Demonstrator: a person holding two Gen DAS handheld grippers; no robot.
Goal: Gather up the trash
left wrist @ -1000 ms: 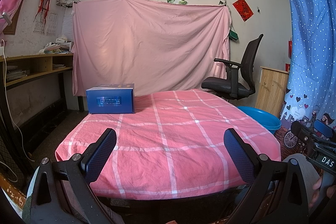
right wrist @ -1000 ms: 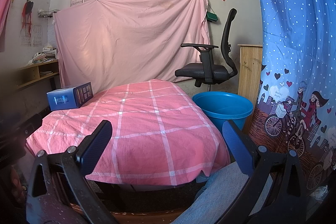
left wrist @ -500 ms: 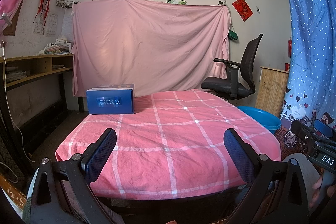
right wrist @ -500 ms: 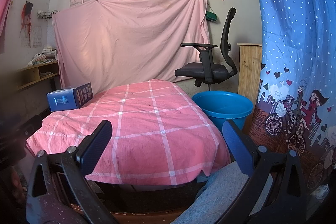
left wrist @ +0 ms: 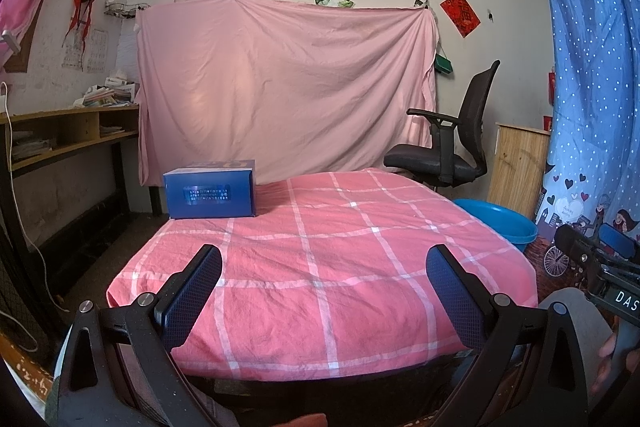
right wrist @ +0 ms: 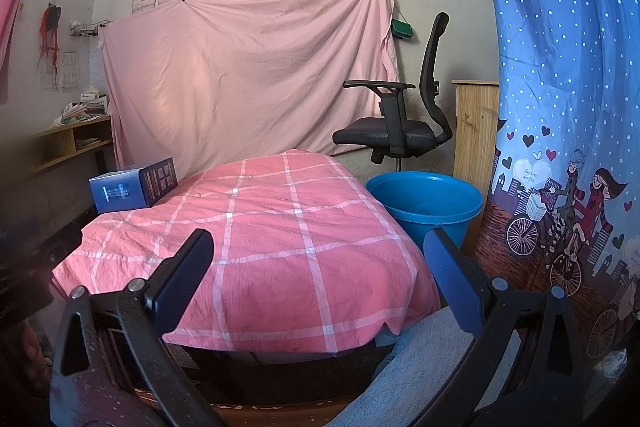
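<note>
A blue cardboard box (left wrist: 211,193) stands at the far left corner of a table draped in a pink checked cloth (left wrist: 320,259); the right wrist view shows the same box (right wrist: 134,185) on the cloth (right wrist: 260,247). A blue plastic tub (right wrist: 426,205) sits on the floor right of the table, also in the left wrist view as the tub (left wrist: 500,227). My left gripper (left wrist: 324,263) hovers open before the table's near edge, nothing between its fingers. My right gripper (right wrist: 318,255) is open too, near the table's front right corner. The other gripper (left wrist: 592,259) shows at the right edge.
A black office chair (right wrist: 396,131) stands behind the tub, beside a wooden cabinet (right wrist: 476,131). A pink sheet (left wrist: 280,91) hangs on the back wall. Wooden shelves (left wrist: 60,139) run along the left wall. A blue patterned curtain (right wrist: 560,107) hangs at the right. A person's trouser leg (right wrist: 412,359) is below.
</note>
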